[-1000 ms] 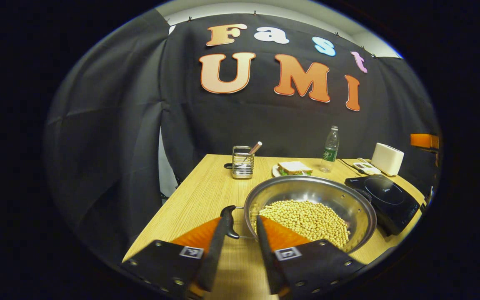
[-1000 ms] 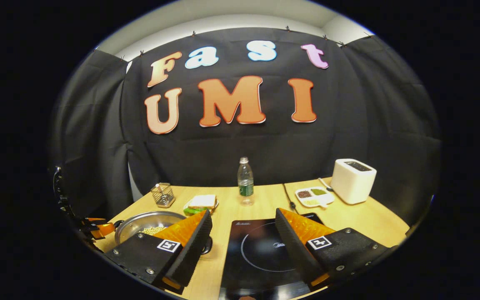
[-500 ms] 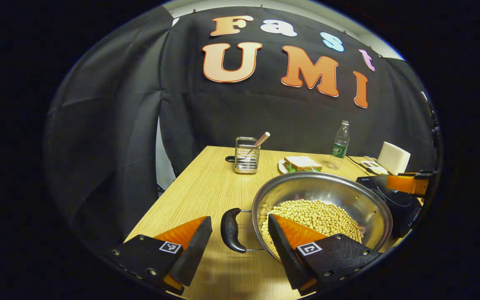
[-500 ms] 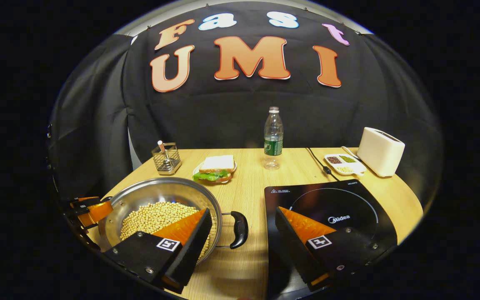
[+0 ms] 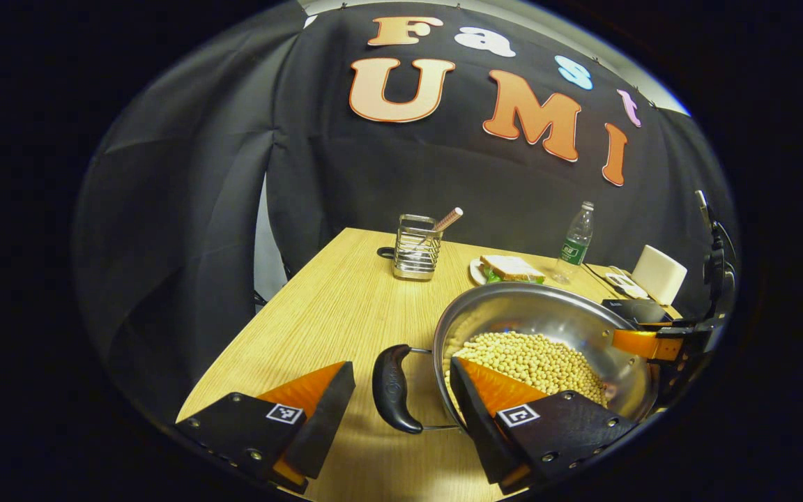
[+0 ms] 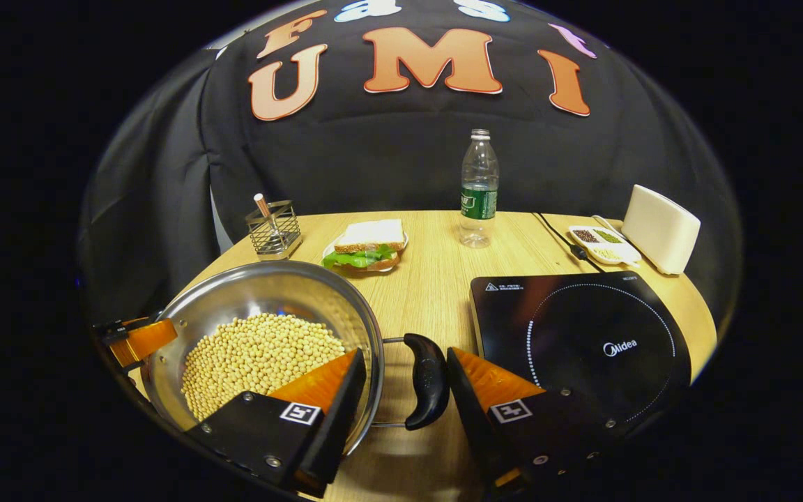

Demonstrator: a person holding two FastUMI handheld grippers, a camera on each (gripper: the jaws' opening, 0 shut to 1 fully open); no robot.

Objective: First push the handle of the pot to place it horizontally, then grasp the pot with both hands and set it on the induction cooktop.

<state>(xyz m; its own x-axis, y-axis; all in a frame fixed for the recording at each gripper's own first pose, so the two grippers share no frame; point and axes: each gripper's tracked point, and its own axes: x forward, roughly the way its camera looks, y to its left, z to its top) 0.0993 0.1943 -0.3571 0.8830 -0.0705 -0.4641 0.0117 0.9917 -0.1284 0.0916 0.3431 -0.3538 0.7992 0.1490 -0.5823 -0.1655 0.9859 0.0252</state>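
- While I had both hand-held grippers at the wide steel pot of pale yellow beans, it sat on the light wooden table, at about nine o'clock from the black glass induction cooktop in the right gripper view, near it but not touching.
- My left gripper was spread open, its fingers straddling the pot's left black loop handle without pressing it; one finger lay over the rim and beans.
- My right gripper was likewise unclenched around the right black loop handle, the handle just beside the cooktop-side finger, though I could not tell whether they touched.
- Each handle's long axis ran roughly twelve to six between its own fingers, lying flat, so I judged the pushing step finished and the two-handed grasp next.
- Each gripper was the nearer one to its own handle; closing both squarely looked like the coming need, then a carry toward three o'clock.
- I judged the loose beans could spill if the lift tilted.
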